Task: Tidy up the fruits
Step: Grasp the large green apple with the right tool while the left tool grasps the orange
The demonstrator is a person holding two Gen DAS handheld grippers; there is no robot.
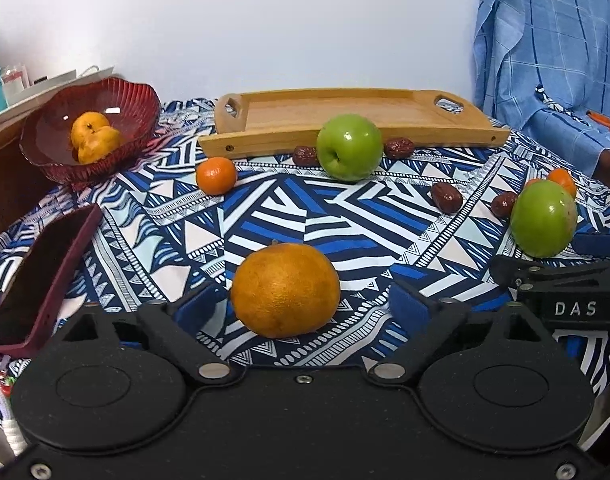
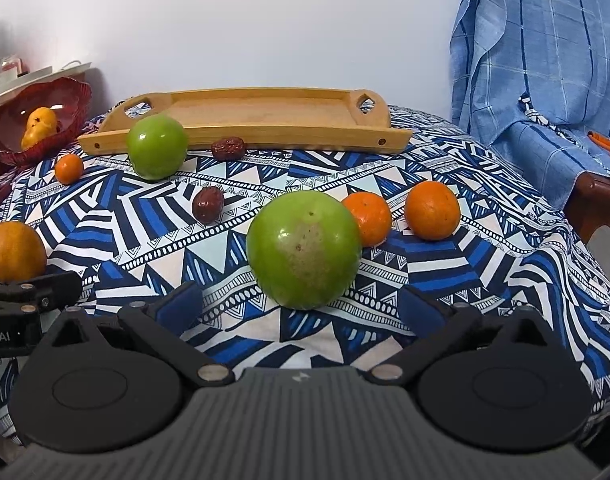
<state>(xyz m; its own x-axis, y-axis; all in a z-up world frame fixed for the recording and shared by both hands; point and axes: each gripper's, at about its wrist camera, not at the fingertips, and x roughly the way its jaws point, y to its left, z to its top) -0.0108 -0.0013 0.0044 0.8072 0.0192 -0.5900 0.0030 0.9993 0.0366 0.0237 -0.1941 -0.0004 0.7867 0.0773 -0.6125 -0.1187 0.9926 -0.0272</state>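
My left gripper (image 1: 305, 304) is open, its blue pads on either side of a large orange (image 1: 285, 290) on the cloth, not touching it. My right gripper (image 2: 301, 304) is open around a green apple (image 2: 305, 250) with a brown patch, also seen in the left wrist view (image 1: 543, 220). A second green apple (image 1: 350, 147) sits in front of the empty wooden tray (image 1: 345, 106). Small tangerines (image 2: 367, 218) (image 2: 432, 210) (image 1: 216, 175) and dark red dates (image 1: 446, 197) (image 2: 207, 204) lie scattered. A red glass bowl (image 1: 137, 96) holds yellow-orange fruit (image 1: 93, 136).
A patterned blue-and-white cloth (image 1: 265, 216) covers the table and drops off at the right. A dark red phone case (image 1: 45, 276) lies at the left. A chair draped in blue checked fabric (image 2: 545, 60) stands at the back right. A white wall is behind.
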